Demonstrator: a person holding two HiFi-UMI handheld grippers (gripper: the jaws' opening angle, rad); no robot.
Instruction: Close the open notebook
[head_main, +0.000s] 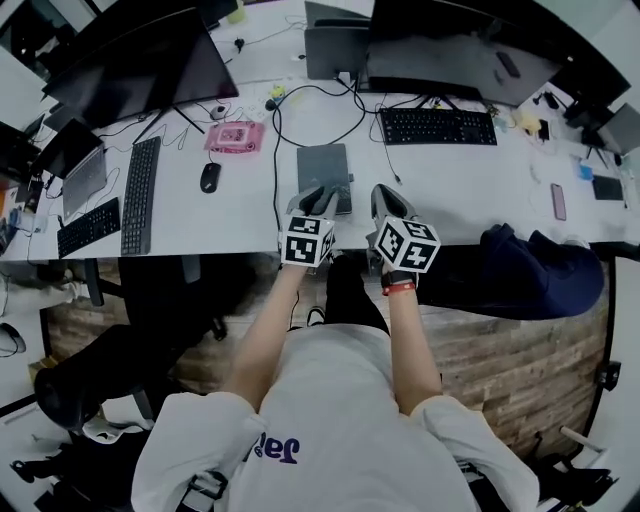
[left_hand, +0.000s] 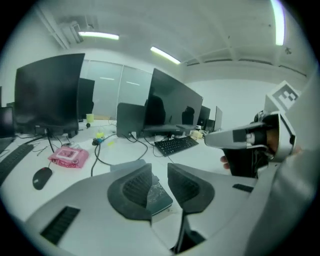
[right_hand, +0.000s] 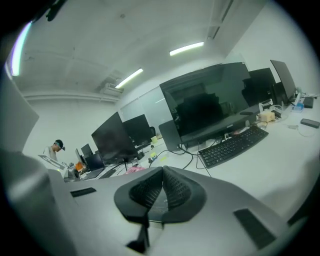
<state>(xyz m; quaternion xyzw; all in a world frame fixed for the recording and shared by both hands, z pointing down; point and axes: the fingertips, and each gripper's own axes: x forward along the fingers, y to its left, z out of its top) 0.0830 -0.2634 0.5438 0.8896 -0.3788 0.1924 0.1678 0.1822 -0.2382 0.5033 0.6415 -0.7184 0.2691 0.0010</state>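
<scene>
The left hand-held gripper (left_hand: 159, 172) hangs with its jaws partly apart, gripping nothing — the notebook (left_hand: 156, 196) shows through the gap, down on the tabletop (left_hand: 125, 150). The right hand-held gripper (right_hand: 162, 172) has its jaws closed together, empty. The notebook lies shut and flat just beyond both, grey cover up, its long axis running away from the person toward the monitors (head_main: 140, 60). The blue lettering on the shirt (head_main: 330, 420) is too skewed to read.

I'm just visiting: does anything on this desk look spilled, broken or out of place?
Nothing stands out. The grey notebook lies closed and flat near the front edge of the desk. A black cable loops loosely past it, and a pink packet sits farther back; nothing looks spilled or damaged.
</scene>
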